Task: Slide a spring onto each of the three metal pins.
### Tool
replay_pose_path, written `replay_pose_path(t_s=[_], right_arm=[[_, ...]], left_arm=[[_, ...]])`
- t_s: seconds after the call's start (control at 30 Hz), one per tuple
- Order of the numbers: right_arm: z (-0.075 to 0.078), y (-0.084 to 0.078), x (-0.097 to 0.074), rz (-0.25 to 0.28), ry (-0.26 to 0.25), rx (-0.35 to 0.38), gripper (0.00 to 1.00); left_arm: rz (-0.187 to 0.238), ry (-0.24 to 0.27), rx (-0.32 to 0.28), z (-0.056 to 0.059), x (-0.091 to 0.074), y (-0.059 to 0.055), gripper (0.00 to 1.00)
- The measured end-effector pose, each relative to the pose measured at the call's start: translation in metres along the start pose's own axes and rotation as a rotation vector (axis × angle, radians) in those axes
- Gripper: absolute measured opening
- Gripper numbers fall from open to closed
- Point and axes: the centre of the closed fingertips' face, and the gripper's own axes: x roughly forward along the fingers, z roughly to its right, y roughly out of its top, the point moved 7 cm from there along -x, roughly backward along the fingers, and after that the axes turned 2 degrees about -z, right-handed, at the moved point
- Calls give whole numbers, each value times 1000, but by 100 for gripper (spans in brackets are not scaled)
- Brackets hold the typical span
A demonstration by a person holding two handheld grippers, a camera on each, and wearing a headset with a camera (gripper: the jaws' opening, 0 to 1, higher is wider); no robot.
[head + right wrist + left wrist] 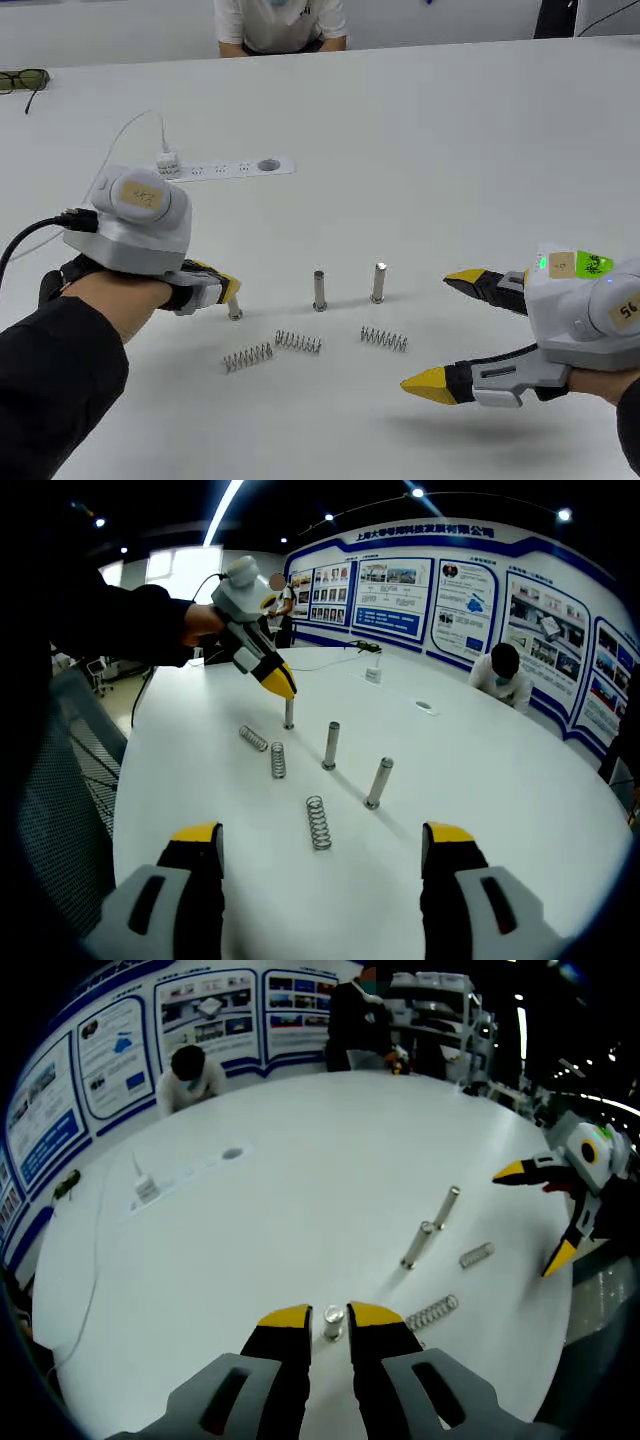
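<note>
**Status.** Three metal pins stand upright in a row on the white surface [420, 150]: left pin [234, 309], middle pin [319, 290], right pin [378, 282]. All are bare. Three springs lie flat just in front of them: left spring [248, 356], middle spring [298, 342], right spring [384, 338].

**Left tool** [329, 1316]. The jaws stand narrowly apart, one on each side of the left pin near its top. Whether they press on the pin cannot be told.

**Right tool** [428, 331]. The jaws are spread wide and hold nothing. The tool hovers above the surface, to the right of the right spring.

**Step in hand (judged).** Steady the left pin and fetch the first spring.

**Procedure.**
1. Brace the left pin low on its shaft. The top must be clear, or the jaws will block the spring.
2. Lower the right tool over one spring and close across its coils near one end. Use light pressure, because a spring is likely to buckle or flick away.
3. Lift the spring, turn its axis vertical and centre the open end over the pin tip.
4. Release only once the coils have passed over the tip.
</note>
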Motion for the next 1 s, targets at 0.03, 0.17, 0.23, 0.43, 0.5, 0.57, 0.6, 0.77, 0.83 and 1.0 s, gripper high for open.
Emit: replay_pose_path(t_s=[0.03, 0.17, 0.23, 0.43, 0.5, 0.57, 0.6, 0.77, 0.83, 1.0], right_arm=[[0, 0, 0, 0, 0, 0, 83], [0, 0, 0, 1, -2, -1, 83], [0, 1, 0, 1, -1, -2, 83], [0, 1, -1, 1, -3, 0, 83], [0, 0, 0, -1, -4, 0, 83], [0, 1, 0, -1, -4, 0, 83], [0, 1, 0, -1, -3, -1, 83], [0, 1, 0, -2, -5, -2, 83], [0, 1, 0, -1, -6, -2, 83], [-1, 1, 0, -3, -7, -3, 83]], left_arm=[[2, 0, -1, 0, -1, 0, 16], [15, -7, 0, 0, -4, -3, 20], [16, -11, 2, 0, -5, -5, 23], [32, -23, 2, -1, -12, -12, 26], [33, -26, 0, -2, -15, -15, 27], [30, -32, 0, -2, -16, -19, 28], [30, -34, 0, -2, -17, -21, 29], [25, -66, 1, 1, -19, -32, 33], [24, -78, 5, 2, -20, -36, 32], [11, -95, 13, 5, -21, -45, 32]])
